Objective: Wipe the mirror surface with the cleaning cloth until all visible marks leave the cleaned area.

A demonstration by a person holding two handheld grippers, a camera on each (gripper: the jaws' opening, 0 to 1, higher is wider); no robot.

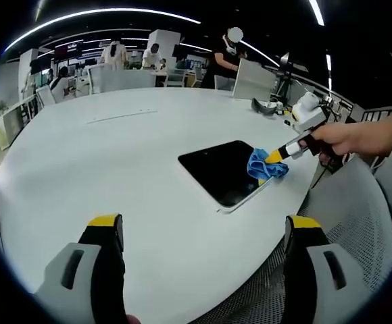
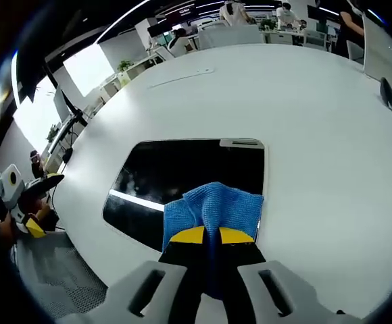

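Dark rectangular mirror (image 2: 182, 182) with pale frame, flat on the round white table (image 1: 115, 155), near its edge. Blue woven cleaning cloth (image 2: 213, 209) clamped between the yellow-tipped jaws of the right gripper (image 2: 211, 236), pressed on the mirror's near part. Left gripper (image 1: 203, 229) above bare tabletop, jaws wide apart, holding nothing

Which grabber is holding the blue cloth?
The right gripper, shut on the blue cloth over the mirror. The left gripper is open and holds nothing.
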